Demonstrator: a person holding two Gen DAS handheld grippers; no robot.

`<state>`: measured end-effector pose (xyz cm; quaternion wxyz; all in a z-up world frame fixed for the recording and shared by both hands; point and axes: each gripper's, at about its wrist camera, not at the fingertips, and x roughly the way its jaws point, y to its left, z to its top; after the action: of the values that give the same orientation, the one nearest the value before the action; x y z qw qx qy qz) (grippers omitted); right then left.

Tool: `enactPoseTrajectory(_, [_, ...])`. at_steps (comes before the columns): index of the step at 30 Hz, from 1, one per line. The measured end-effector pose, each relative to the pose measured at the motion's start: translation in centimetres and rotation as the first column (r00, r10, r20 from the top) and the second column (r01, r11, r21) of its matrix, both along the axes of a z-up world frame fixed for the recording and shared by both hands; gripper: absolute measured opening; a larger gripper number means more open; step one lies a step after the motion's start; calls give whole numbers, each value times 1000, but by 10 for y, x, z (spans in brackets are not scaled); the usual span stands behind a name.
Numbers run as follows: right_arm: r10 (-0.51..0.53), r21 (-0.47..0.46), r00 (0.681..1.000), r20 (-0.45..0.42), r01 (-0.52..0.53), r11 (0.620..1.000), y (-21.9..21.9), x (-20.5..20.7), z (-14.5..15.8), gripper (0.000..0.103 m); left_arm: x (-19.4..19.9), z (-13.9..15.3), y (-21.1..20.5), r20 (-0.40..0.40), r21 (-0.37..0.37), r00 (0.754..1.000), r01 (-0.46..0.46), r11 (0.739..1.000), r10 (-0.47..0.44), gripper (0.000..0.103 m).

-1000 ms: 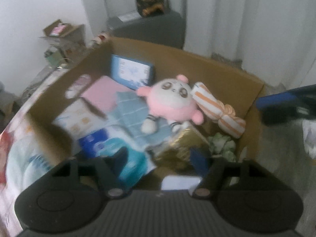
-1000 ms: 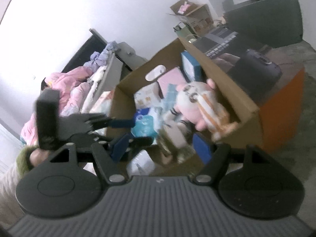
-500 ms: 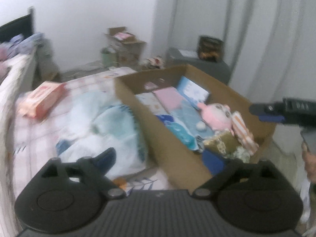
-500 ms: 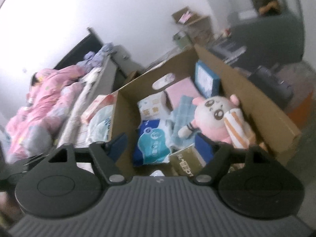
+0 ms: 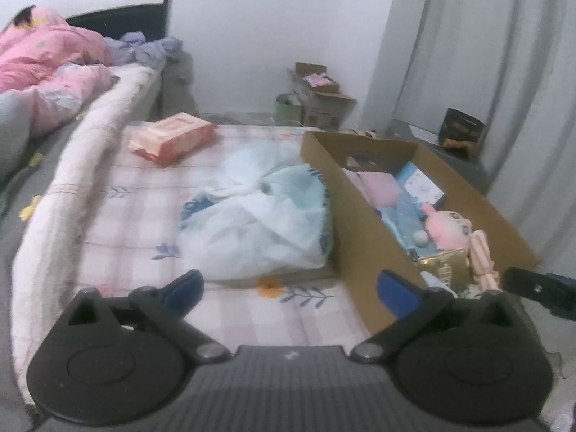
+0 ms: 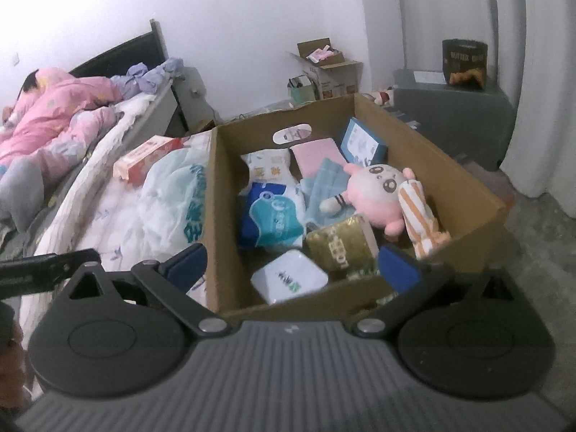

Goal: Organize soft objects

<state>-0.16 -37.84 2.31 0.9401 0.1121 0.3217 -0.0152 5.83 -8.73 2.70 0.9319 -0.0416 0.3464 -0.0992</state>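
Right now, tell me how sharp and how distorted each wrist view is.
Left wrist view: soft and smeared all over, the white plastic bag and pink packet blurred; the curtain bows with fisheye curve. Right wrist view: sharper, the pink plush toy and cardboard box fairly crisp, the white wall washed out bright, edges bent, corners vignetted black.

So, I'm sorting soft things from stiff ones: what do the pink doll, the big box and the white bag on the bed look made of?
Pink doll: plush fabric, matte and fuzzy, with rounded stuffed limbs.
Big box: brown corrugated cardboard, matte, with straight stiff walls and a cut handle hole.
White bag: probably thin plastic film, slightly glossy and translucent, crumpled into folds.
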Motion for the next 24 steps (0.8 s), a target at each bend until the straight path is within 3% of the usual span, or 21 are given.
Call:
enactPoseTrajectory(6, [-28, -62, 1000, 5, 28, 998, 14, -31, 8, 102, -20, 4, -10, 21, 56, 999, -29, 998, 28, 103])
enactPoseTrajectory(10, [-13, -88, 1000, -20, 11, 996, 23, -41, 4, 102, -31, 3, -17, 16, 45, 1000, -5, 999, 4, 103])
enactPoseTrajectory(20, [11, -57, 998, -57, -14, 998, 23, -38, -4, 102, -40, -7, -46, -32, 128, 998, 54, 990, -50, 102])
enactPoseTrajectory(24, [12, -48, 996, -83, -16, 999, 20, -32, -10, 102, -35, -10, -46, -60, 118, 997, 52, 992, -45, 102])
